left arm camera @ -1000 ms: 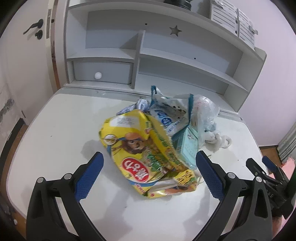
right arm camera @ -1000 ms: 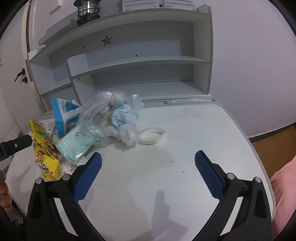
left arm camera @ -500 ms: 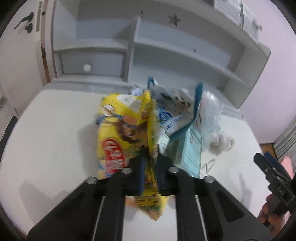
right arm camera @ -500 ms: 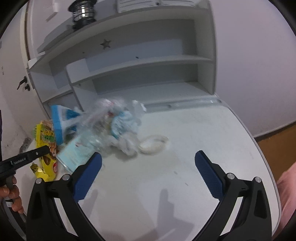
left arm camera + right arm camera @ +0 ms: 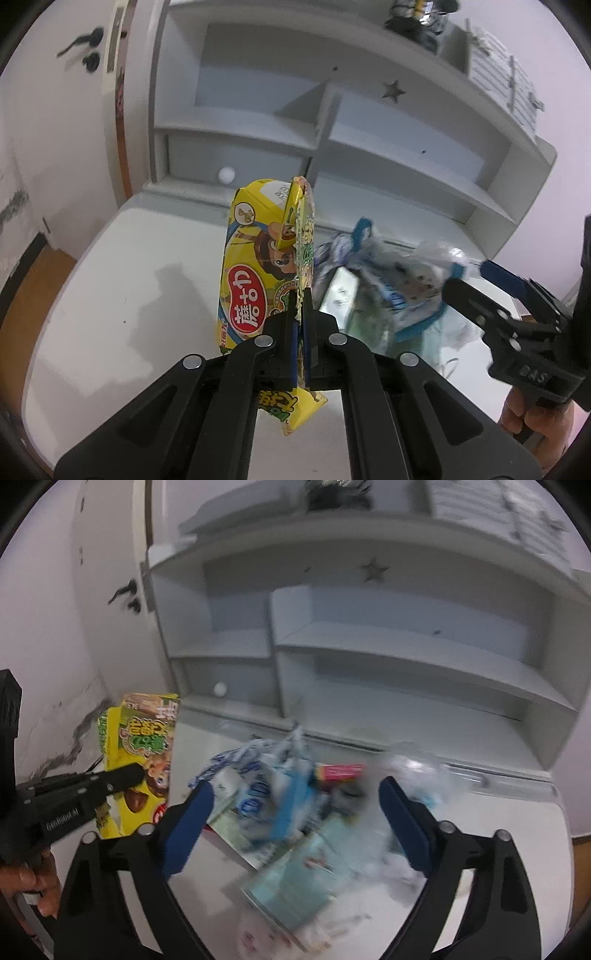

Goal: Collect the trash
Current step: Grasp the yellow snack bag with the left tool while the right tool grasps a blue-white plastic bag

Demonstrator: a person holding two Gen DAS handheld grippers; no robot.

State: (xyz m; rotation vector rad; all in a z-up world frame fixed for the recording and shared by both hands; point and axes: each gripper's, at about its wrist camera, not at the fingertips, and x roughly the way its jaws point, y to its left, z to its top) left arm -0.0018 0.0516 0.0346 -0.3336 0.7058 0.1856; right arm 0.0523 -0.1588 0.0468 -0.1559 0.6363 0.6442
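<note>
Downward-tilted, left tongs (image 5: 300, 314) pinch yellow snack bag (image 5: 258, 258); right tongs (image 5: 295, 812), closing, straddle wrappers (image 5: 273, 797).

Both wrist cameras are looking down along their fingers, close over the desk (image 5: 110, 280), sharing the trash pile (image 5: 280, 805) and shelves (image 5: 369, 140).

One yellow snack bag (image 5: 255, 273), one heap of wrappers (image 5: 295, 812), two claws, left claw (image 5: 300, 325), right claw (image 5: 295, 812)

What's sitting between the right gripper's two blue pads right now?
In the right wrist view, the right gripper straddles the blurred trash pile: a blue-and-white wrapper and a pale green packet. Its jaws have just been closing; the pads aren't yet pressing.
</note>
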